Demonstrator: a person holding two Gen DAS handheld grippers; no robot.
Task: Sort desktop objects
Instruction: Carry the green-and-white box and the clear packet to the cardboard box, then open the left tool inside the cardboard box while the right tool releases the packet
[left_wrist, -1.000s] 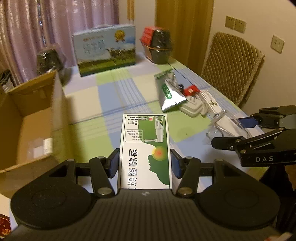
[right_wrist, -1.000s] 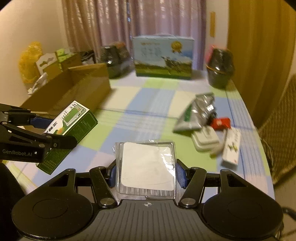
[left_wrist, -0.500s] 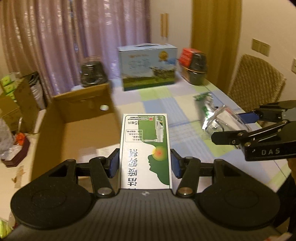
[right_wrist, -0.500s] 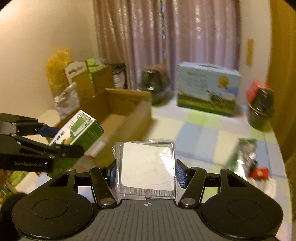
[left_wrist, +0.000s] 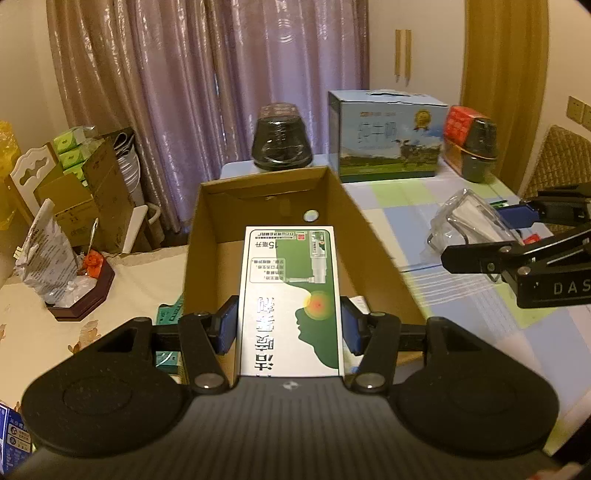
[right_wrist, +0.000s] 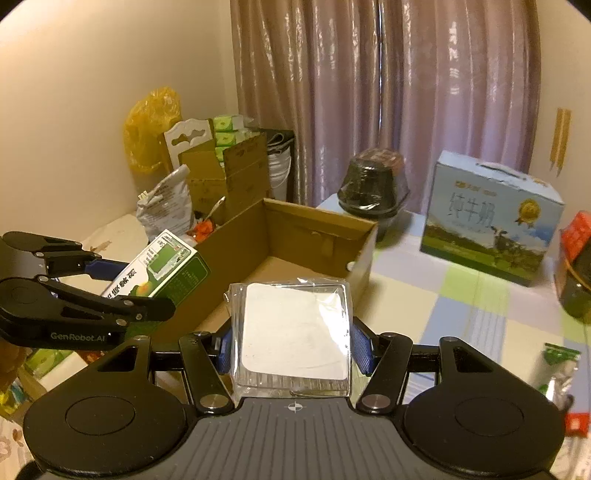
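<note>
Green-and-white carton sits clamped between left fingers; right fingers clamp clear packet.

"DAS" in pale capitals on black side of right gripper, right of left claw; further letters cut off by frame edge. "GenRobot.AI" on black side of left gripper, left of right claw. Green-and-white carton between left claw's pads: Chinese print, upside down, with numeral "15" near its far end. Blue milk box far ahead, right of right claw: large Chinese characters, gold medal emblem, too blurred to read further.
</note>
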